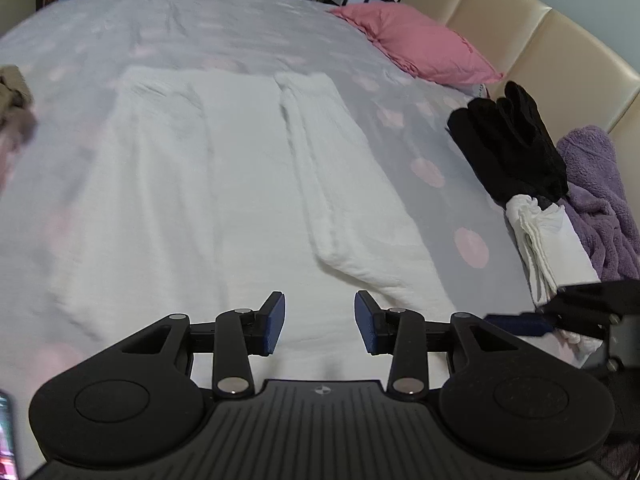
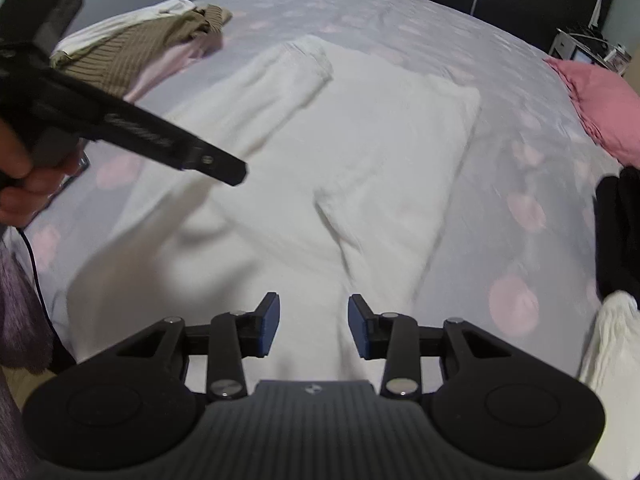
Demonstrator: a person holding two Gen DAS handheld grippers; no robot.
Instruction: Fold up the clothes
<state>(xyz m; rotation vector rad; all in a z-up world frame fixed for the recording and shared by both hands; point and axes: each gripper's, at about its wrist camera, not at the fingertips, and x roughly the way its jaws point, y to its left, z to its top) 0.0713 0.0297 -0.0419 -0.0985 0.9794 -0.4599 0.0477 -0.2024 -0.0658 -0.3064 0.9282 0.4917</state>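
Both cameras hang close above the white garment (image 1: pixel 224 184) spread on the bed, each looking steeply down along its own fingers. The left wrist view faces across the white garment toward the pink pillow (image 1: pixel 420 42) at upper right. The right wrist view covers the same white garment (image 2: pixel 320 168), with that pillow at its right edge.

A garment (image 1: pixel 224 184) lies spread flat in the middle of the bed (image 1: pixel 240 28). To its right (left wrist view) a pillow (image 1: pixel 424 46) rests against the headboard (image 1: pixel 520 32), with folded clothes (image 1: pixel 516 156) nearer. A heap of clothes (image 2: pixel 160 46) sits opposite.
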